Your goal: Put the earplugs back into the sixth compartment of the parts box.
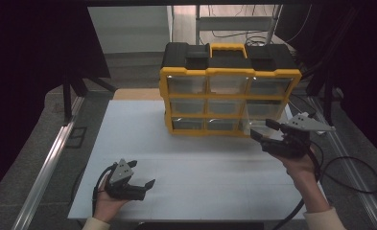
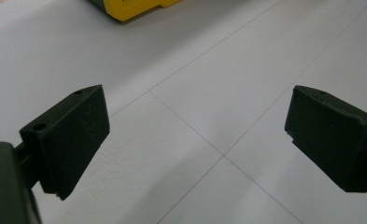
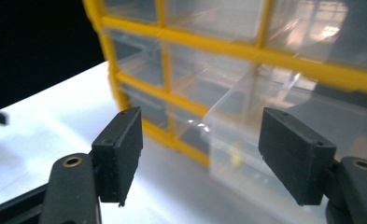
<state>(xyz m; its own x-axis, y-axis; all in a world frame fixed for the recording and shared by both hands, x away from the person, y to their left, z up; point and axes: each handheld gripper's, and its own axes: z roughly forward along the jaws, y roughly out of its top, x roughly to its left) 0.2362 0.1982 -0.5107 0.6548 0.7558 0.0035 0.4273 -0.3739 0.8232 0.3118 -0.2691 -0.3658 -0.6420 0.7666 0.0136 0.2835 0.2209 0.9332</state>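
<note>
White table (image 1: 186, 158). At twelve o'clock stands one yellow-framed organiser (image 1: 229, 91), nine clear drawers facing the person for reach; one drawer (image 1: 260, 120), at the cabinet's four o'clock, sits pulled out. Right gripper (image 1: 265, 130), jaws apart, faces that drawer, probably to handle it. Left gripper (image 1: 140, 175), jaws apart, idles at seven o'clock.

Dim, dark-edged surroundings; the white table (image 1: 176, 153) glares brightly, and the clear drawers (image 3: 246, 93) look soft and blurred with reflections.
</note>
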